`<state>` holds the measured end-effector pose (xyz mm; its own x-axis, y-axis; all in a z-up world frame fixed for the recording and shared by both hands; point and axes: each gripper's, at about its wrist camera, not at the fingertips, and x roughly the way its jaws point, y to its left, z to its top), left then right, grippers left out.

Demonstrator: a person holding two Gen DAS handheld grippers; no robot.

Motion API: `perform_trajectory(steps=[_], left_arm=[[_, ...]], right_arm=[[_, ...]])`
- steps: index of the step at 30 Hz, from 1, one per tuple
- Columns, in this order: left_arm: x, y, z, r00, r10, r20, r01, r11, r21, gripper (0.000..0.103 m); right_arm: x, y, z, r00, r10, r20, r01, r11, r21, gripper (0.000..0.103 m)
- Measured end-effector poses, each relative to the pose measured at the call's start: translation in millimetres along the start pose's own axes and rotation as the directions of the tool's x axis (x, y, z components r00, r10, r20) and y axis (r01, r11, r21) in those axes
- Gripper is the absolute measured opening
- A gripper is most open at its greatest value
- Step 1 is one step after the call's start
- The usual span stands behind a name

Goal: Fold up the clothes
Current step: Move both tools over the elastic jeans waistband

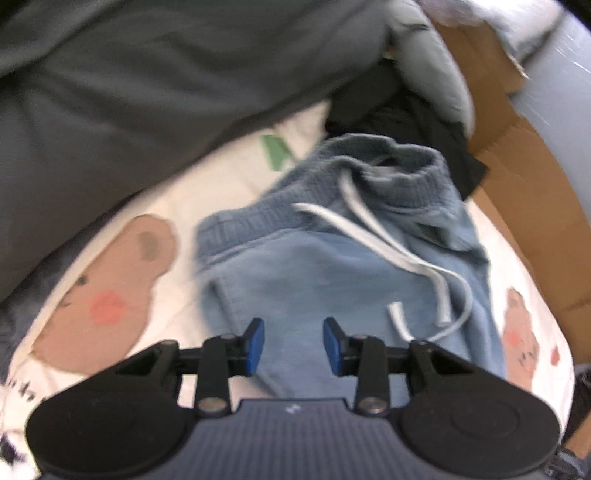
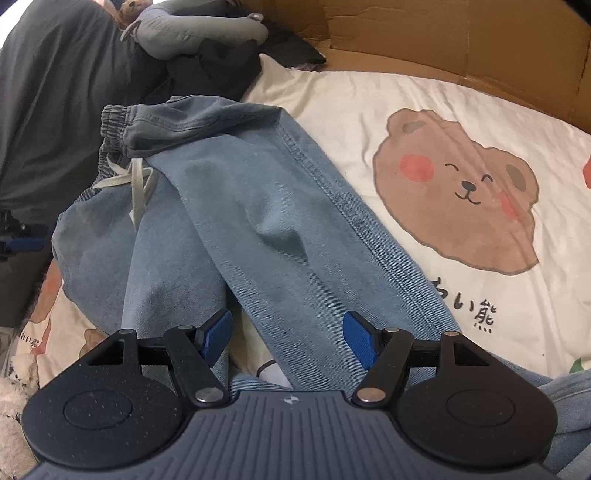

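Note:
Light blue denim trousers with an elastic waistband and a white drawstring lie on a cream bedsheet printed with brown bears. In the left wrist view my left gripper hovers open over the trousers below the waistband, nothing between its blue pads. In the right wrist view the trousers stretch from the waistband at upper left toward the camera. My right gripper is open over one trouser leg, nothing held. The left gripper's blue tip shows at the far left edge.
A dark grey blanket covers the far side of the bed. A grey plush toy and black clothing lie beyond the waistband. Brown cardboard borders the sheet. A fluffy white thing sits at lower left.

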<state>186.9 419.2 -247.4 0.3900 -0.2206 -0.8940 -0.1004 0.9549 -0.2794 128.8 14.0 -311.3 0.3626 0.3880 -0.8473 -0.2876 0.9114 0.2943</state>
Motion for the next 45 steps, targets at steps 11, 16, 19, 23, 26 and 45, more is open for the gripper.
perform_trajectory(steps=[11, 16, 19, 23, 26, 45], left_arm=[[-7, 40, -15, 0.985, 0.158, 0.072, -0.143, 0.973, -0.18, 0.039], [-14, 58, -20, 0.975, 0.207, 0.077, -0.177, 0.942, -0.286, 0.039], [-12, 66, -21, 0.974, 0.213, 0.077, -0.177, 0.93, -0.323, 0.039], [-11, 73, -22, 0.975, 0.197, 0.102, -0.149, 0.923, -0.356, 0.039], [-8, 83, -25, 0.977, 0.163, 0.135, -0.096, 0.911, -0.402, 0.039], [29, 118, -50, 0.947, -0.037, 0.32, 0.229, 0.776, -0.588, 0.039]], right_arm=[[22, 27, 46, 0.972, 0.184, 0.147, -0.152, 0.967, -0.202, 0.072], [52, 46, 90, 0.95, 0.256, 0.18, -0.194, 0.934, -0.301, 0.072], [67, 63, 115, 0.942, 0.29, 0.172, -0.21, 0.904, -0.372, 0.072], [83, 88, 139, 0.935, 0.329, 0.129, -0.226, 0.838, -0.497, 0.072], [90, 106, 154, 0.93, 0.358, 0.084, -0.239, 0.763, -0.6, 0.071], [119, 165, 176, 0.955, 0.296, 0.006, -0.135, 0.455, -0.88, 0.064]])
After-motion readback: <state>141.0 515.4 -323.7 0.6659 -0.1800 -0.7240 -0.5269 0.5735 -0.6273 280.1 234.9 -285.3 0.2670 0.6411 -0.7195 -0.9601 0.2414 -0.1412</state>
